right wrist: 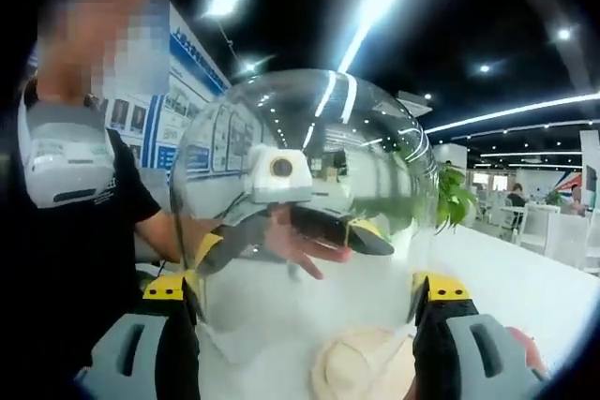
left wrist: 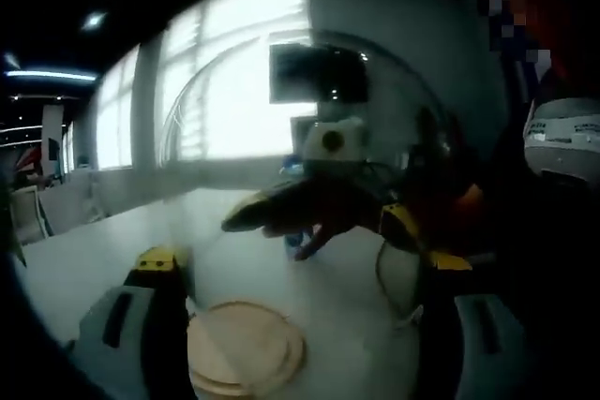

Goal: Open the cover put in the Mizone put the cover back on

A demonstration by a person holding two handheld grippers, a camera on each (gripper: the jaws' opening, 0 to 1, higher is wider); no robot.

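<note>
A clear glass dome cover (left wrist: pixel 309 128) (right wrist: pixel 309 156) hangs between my two grippers, which face each other across it. My left gripper (left wrist: pixel 291 264) has its yellow-tipped jaws against the dome's two sides. My right gripper (right wrist: pixel 305 292) holds the dome the same way from the opposite side. Through the glass, each view shows the other gripper (left wrist: pixel 328 203) (right wrist: pixel 281 222) and a hand. A round wooden base (left wrist: pixel 244 348) (right wrist: pixel 361 362) lies on the white table just below the dome. A small blue shape (left wrist: pixel 298 243), perhaps the Mizone bottle, stands beyond, mostly hidden.
The white table (left wrist: pixel 112 241) (right wrist: pixel 525 278) stretches away on both sides. A person in a dark shirt with a white device on the chest (right wrist: pixel 66 156) stands close behind the dome. Bright windows (left wrist: pixel 216 91) and a green plant (right wrist: pixel 455 199) are further off.
</note>
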